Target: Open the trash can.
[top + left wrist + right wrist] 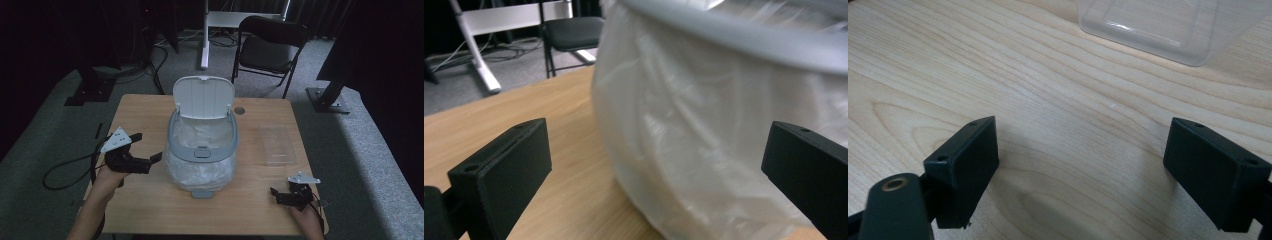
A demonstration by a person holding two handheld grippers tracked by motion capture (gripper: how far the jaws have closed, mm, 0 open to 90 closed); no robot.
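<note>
A small bin (202, 150) with a grey rim stands mid-table, lined with a white plastic bag (200, 172); its white lid (203, 97) is tipped up at the back. My left gripper (148, 146) is open just left of the bin and points at it. In the left gripper view, the bag (704, 125) bulges between the spread jaws of the left gripper (659, 170), under the grey rim (749, 35). My right gripper (276, 196) rests open near the table's front right corner. In the right gripper view, the right gripper (1080, 150) has bare wood between its jaws.
A clear plastic container (277, 145) lies on the wooden table (145, 110) right of the bin, and its corner (1158, 25) is ahead of the right jaws. A black chair (270, 47) and a white stand (205, 35) sit beyond the table. A cable (65, 170) trails off the left edge.
</note>
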